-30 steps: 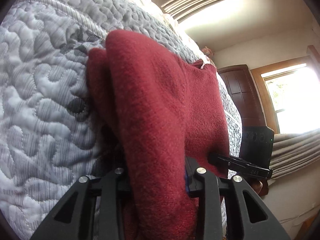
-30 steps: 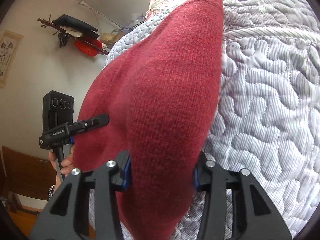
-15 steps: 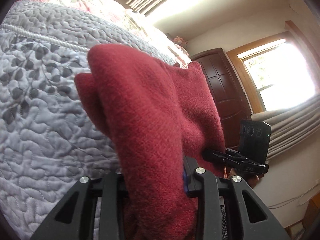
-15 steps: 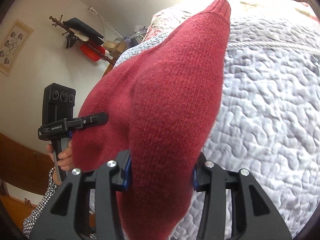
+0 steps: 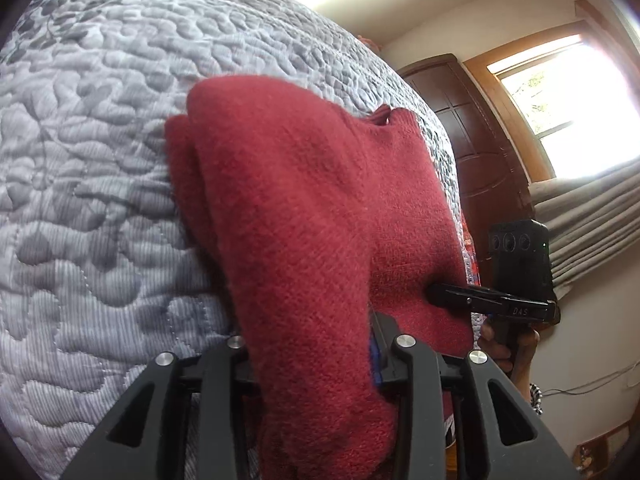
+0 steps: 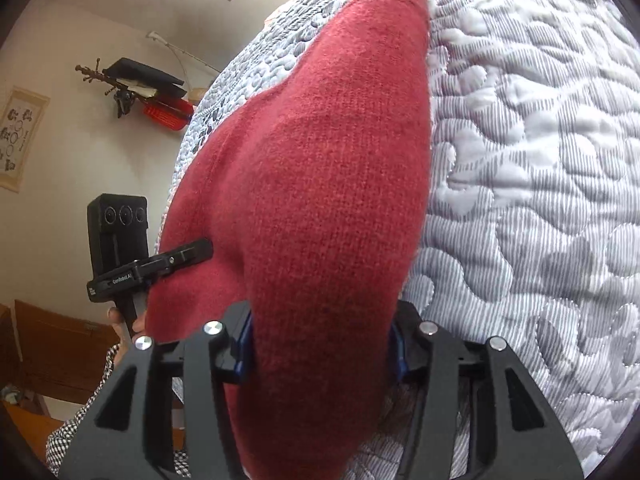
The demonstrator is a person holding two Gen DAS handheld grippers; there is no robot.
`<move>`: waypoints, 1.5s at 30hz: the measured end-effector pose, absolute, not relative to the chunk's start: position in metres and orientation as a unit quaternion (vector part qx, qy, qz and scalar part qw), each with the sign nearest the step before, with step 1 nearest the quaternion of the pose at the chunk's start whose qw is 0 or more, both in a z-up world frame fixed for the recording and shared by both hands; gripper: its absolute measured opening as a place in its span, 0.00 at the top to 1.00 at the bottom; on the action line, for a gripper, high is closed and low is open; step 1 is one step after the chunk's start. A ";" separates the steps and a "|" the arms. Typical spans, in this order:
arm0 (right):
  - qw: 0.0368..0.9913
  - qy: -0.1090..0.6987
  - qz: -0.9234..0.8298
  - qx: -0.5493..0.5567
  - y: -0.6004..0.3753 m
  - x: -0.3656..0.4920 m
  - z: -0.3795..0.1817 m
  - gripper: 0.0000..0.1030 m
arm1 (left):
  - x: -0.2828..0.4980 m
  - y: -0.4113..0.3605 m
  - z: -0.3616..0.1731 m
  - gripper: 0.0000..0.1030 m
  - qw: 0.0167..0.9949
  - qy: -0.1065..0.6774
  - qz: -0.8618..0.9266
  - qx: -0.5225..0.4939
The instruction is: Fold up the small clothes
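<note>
In the left wrist view, a grey quilt [image 5: 88, 208] with a stitched leaf pattern covers the bed and fills the left side. On it lies a red sweater [image 5: 304, 216], bunched in thick folds, one end resting on the quilt and the near end lifted. The left tongs [image 5: 312, 364] are clamped on that near end, the knit pinched between both fingers and spilling down past them. Further right, the right tongs [image 5: 436, 294] bite the sweater's other edge, a hand [image 5: 500, 344] gripping the handle below. Behind stand a dark wooden door [image 5: 476, 152] and a bright window [image 5: 568, 96].

In the right wrist view, a framed picture [image 6: 16, 140] hangs on the wall at far left, with a coat rack [image 6: 136, 88] near it. The left tongs [image 6: 200, 250] nip the sweater's [image 6: 328, 200] left edge. In the middle, the right tongs [image 6: 320, 354] are clamped on a thick fold, whose ribbed end reaches up onto the quilt [image 6: 540, 200] at right.
</note>
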State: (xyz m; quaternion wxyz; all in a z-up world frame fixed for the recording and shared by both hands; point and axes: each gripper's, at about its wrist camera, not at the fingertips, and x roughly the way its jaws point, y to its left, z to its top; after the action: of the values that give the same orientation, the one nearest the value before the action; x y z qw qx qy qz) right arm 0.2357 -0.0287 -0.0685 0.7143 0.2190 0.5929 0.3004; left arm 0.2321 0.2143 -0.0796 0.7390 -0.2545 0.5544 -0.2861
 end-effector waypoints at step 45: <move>0.803 0.540 0.146 0.208 -0.056 0.057 -0.055 0.53 | 0.071 0.226 -0.043 0.47 0.831 0.526 -0.133 -0.123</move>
State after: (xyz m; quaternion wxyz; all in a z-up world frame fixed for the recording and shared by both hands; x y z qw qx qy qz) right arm 0.0575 -0.0557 -0.0546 0.8026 0.2076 0.5397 0.1464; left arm 0.0709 0.2262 -0.0434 0.8311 -0.1235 0.5256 -0.1329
